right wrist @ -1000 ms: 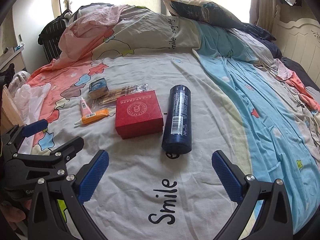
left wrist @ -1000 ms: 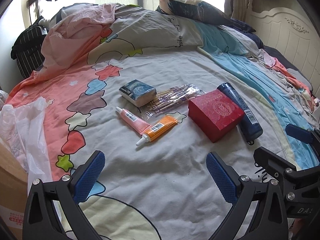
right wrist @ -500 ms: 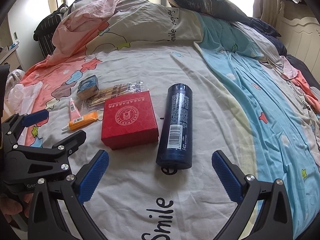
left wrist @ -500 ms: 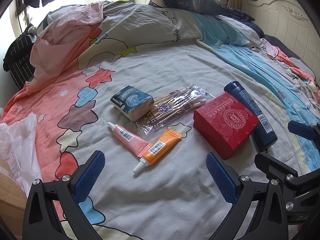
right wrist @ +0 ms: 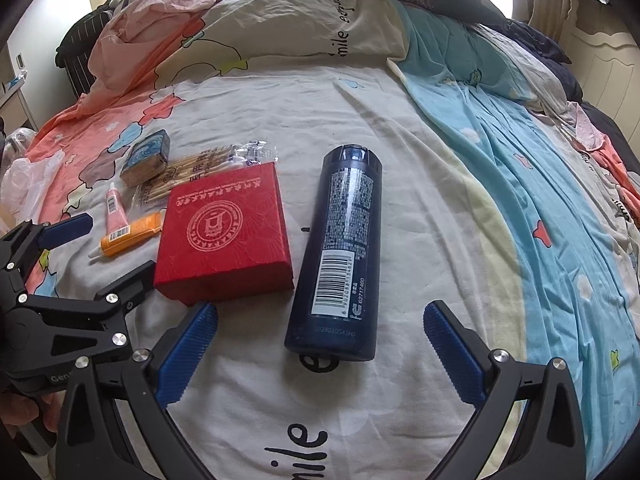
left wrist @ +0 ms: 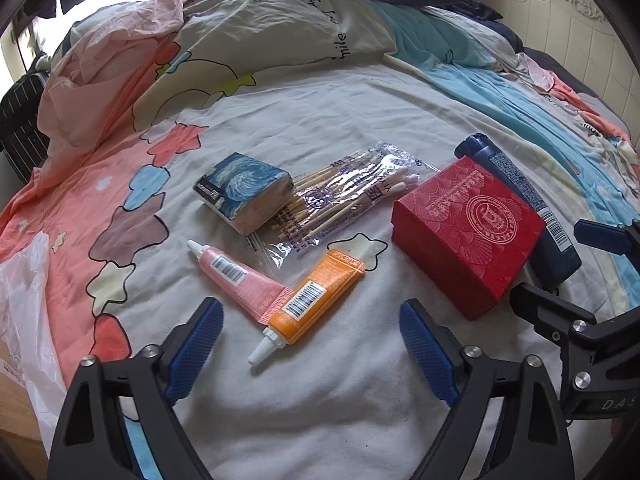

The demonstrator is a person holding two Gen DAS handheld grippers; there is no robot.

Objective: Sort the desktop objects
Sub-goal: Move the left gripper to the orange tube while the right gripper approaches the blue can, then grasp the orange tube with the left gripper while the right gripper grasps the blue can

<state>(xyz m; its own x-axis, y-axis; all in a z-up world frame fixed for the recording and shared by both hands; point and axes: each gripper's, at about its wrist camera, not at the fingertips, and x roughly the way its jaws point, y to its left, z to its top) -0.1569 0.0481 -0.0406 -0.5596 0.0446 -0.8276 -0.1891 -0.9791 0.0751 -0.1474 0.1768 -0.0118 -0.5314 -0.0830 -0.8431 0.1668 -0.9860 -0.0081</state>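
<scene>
Presently both tools stand with jaws wide and empty: the left gripper (left wrist: 308,344) over the orange tube (left wrist: 316,300), which overlaps the pink tube (left wrist: 240,280); the right gripper (right wrist: 320,344) at the base of the dark blue bottle (right wrist: 340,248). Risk: a lift of the orange tube may drag its neighbour, and the soft bedsheet (left wrist: 320,400) may bunch under the fingers. The red box (right wrist: 224,236) crowds the bottle's left; open sheet lies right.

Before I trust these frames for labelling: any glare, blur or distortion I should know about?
Left wrist view: strong fisheye bending at the edges, blown-out window top left, glare on the clear swab packet; the orange tube is sharp. Right wrist view: same distortion, dark corners, overexposed window at top; barcode on the blue bottle is readable.
</scene>
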